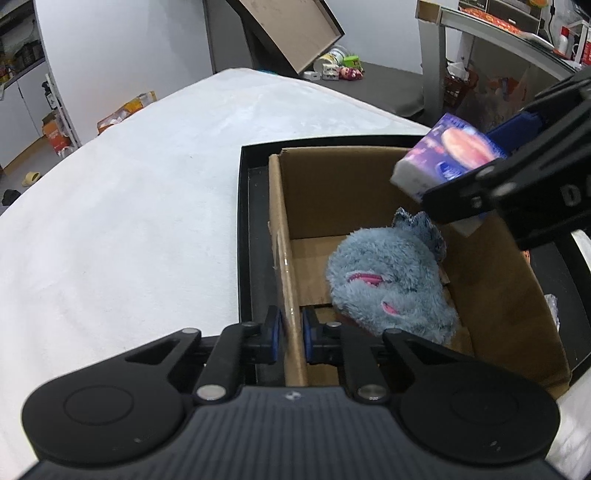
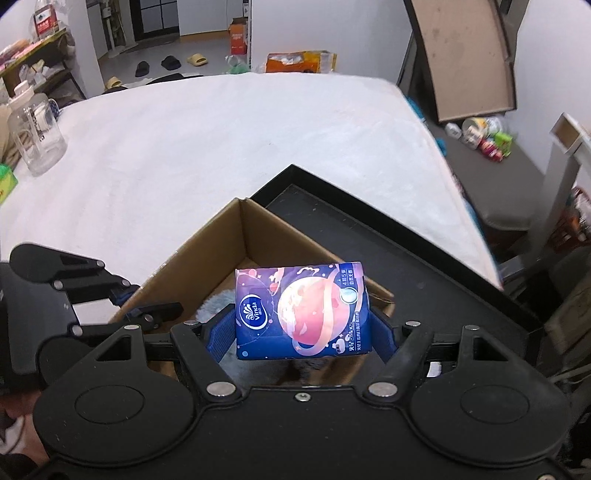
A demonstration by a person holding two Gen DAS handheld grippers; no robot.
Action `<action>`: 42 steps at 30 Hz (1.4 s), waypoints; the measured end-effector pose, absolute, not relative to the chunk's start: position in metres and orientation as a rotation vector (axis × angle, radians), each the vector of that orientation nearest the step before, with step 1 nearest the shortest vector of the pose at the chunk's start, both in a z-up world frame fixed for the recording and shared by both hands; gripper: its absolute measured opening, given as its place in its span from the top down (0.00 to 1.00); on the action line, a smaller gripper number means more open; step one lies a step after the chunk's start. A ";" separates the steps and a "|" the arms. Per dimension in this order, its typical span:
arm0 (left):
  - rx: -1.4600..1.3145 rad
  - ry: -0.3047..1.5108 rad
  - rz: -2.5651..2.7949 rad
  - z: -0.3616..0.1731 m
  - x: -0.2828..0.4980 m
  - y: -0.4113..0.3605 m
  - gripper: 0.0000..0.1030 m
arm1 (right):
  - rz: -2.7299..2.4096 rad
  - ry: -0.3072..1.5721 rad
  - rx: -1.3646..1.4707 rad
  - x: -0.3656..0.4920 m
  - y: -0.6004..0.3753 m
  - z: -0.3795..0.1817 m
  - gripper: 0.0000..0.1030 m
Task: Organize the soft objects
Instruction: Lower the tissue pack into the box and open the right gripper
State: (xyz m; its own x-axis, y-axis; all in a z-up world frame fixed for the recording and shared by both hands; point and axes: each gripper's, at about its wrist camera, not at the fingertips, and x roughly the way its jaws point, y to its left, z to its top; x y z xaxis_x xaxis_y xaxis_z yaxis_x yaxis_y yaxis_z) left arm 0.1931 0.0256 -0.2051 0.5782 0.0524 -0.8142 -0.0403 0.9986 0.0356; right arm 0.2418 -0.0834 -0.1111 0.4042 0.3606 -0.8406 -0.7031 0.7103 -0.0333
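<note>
An open cardboard box [image 1: 369, 173] stands inside a shallow black tray [image 1: 255, 229] on the white bed. A fluffy blue-grey plush toy [image 1: 391, 280] with pink stitching lies on the box floor. My left gripper [image 1: 291, 334] is shut on the box's left wall, one pad on each side of the cardboard. My right gripper [image 2: 301, 332] is shut on a blue tissue pack [image 2: 301, 312] printed with a pink planet, and holds it above the box [image 2: 221, 251]. In the left wrist view that tissue pack [image 1: 447, 155] hangs over the box's far right corner.
The white bed cover [image 2: 221, 140] spreads wide to the left and behind the tray [image 2: 424, 266]. A clear plastic jar [image 2: 35, 136] stands at the bed's left edge. A large board [image 1: 295, 29] leans beyond the bed, with small packets on the floor by it.
</note>
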 end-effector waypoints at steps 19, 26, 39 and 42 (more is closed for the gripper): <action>0.049 0.927 0.111 -0.205 0.190 0.013 0.91 | 0.823 0.969 -0.358 0.258 -0.058 -0.114 0.27; 0.049 0.930 0.113 -0.204 0.192 0.014 0.91 | 0.804 0.963 -0.329 0.261 -0.061 -0.109 0.25; 0.054 0.933 0.112 -0.206 0.192 0.013 0.91 | 0.765 0.980 -0.316 0.254 -0.075 -0.110 0.25; 0.058 0.934 0.111 -0.205 0.192 0.012 0.91 | 0.746 0.987 -0.311 0.251 -0.082 -0.112 0.25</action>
State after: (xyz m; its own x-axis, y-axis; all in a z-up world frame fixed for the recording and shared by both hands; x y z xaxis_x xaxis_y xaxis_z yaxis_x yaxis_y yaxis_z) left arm 0.1925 0.0117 -0.2051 0.5892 0.1203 -0.7990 -0.0696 0.9927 0.0981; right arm 0.2505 -0.0816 -0.1120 0.3329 0.4257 -0.8414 -0.6935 0.7152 0.0874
